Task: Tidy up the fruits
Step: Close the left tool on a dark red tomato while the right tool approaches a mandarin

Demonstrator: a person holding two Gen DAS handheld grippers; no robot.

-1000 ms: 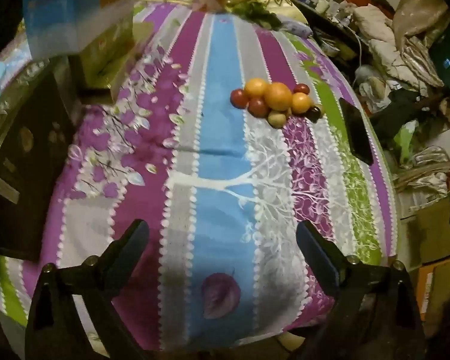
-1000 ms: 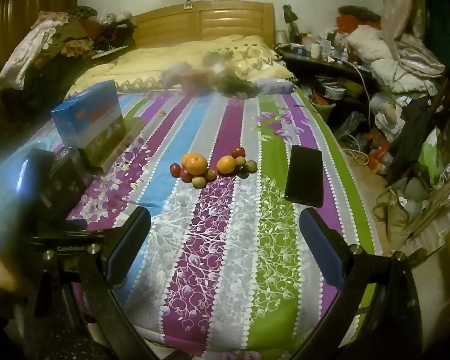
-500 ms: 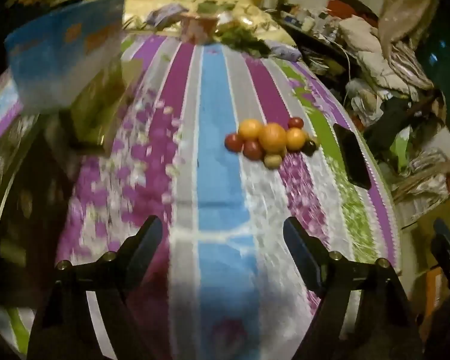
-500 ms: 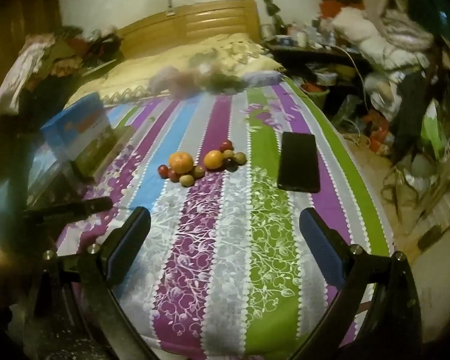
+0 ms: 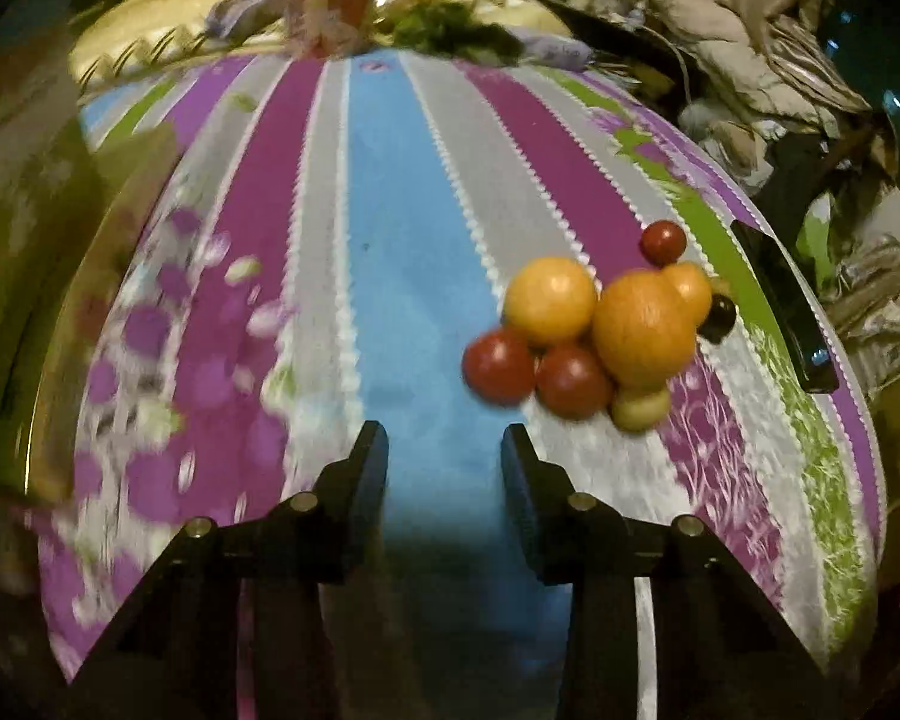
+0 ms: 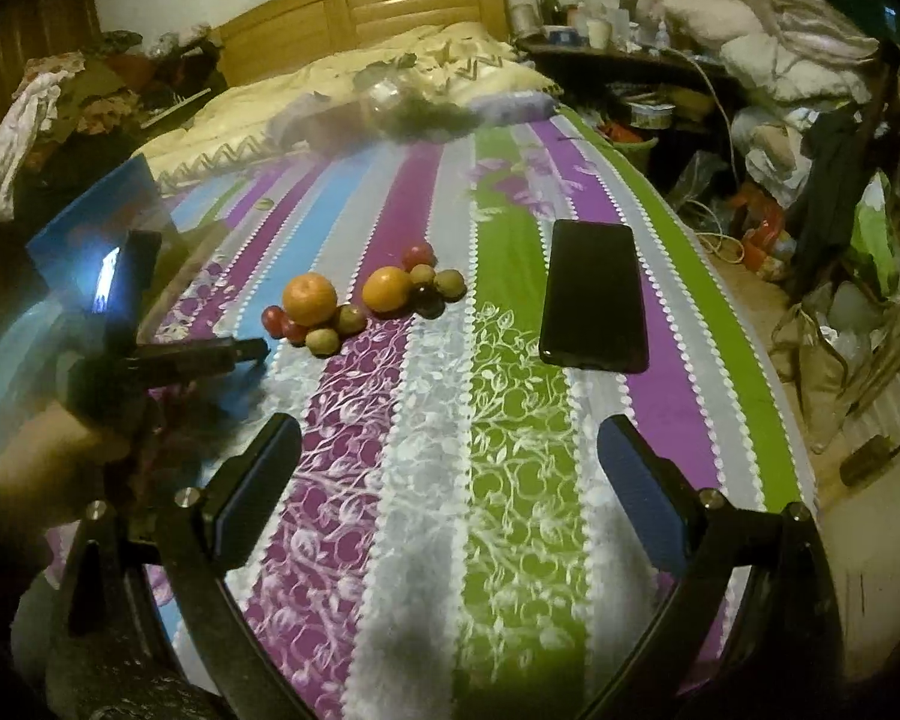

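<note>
The fruits (image 5: 594, 330) lie in a tight cluster on the striped bed (image 5: 390, 240), just right of and beyond the left gripper (image 5: 444, 456). Its fingers have just been closing, with a narrow gap and nothing between; the right gripper (image 6: 450, 468) has fingers wide apart. A nudge risks rolling round fruit toward the phone (image 6: 594, 294) or off the bed.

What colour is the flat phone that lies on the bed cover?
Black. The phone shows best in the right wrist view, lying beside the fruits.

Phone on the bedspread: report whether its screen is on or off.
Off: the phone lies flat on the striped bedspread, its screen uniformly black.
</note>
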